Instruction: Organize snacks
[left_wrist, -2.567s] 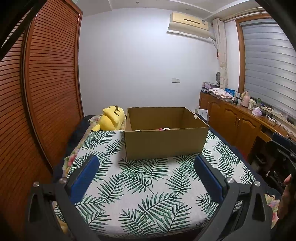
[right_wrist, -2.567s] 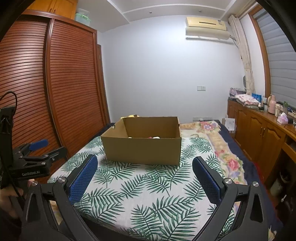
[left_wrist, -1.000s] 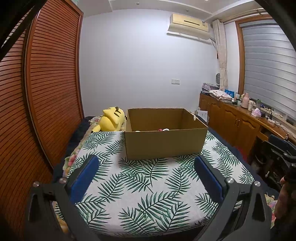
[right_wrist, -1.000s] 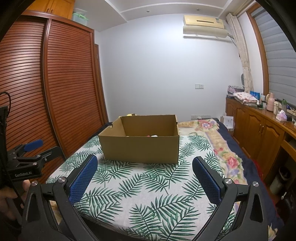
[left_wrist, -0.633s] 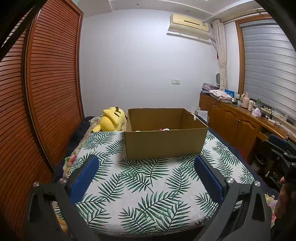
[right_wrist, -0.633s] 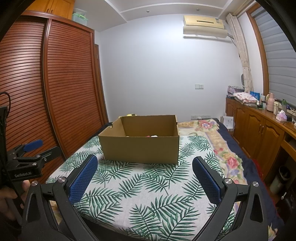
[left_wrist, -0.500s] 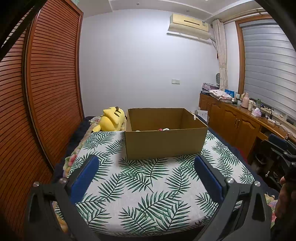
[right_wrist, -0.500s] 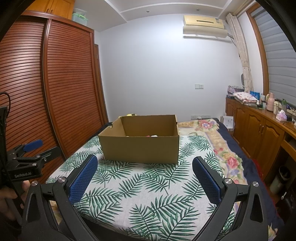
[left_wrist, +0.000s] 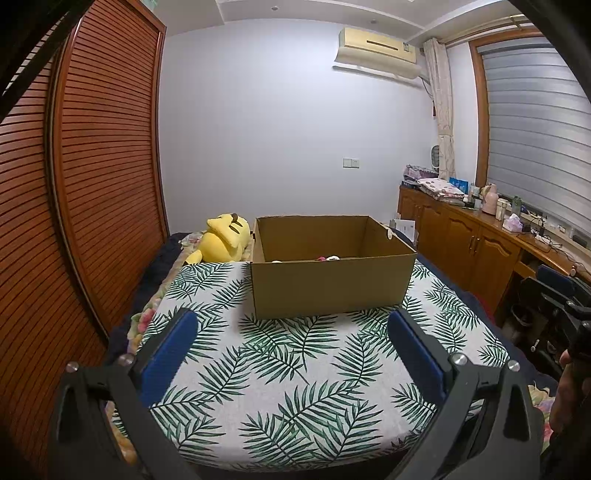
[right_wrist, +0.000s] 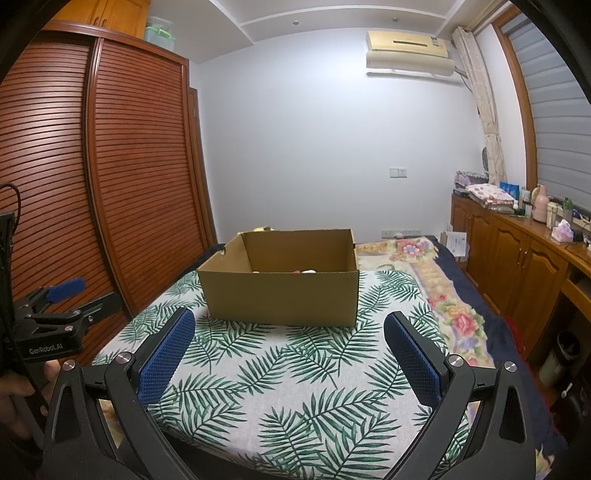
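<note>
Both tongs spread wide, nothing between the pads: left gripper (left_wrist: 291, 328), right gripper (right_wrist: 288, 326), each hovering over the near end of the leaf-print bed cover (right_wrist: 295, 369). Cardboard box (left_wrist: 332, 280) sits further back on it, open-topped. Snacks (left_wrist: 327, 258) inside on the floor, probably a few, mostly hidden by the front wall. Yellow plush (left_wrist: 225, 238) just beyond the box.

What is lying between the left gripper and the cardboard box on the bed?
Nothing: in the left wrist view, only bare palm-leaf cloth lies between the left gripper and the cardboard box.
</note>
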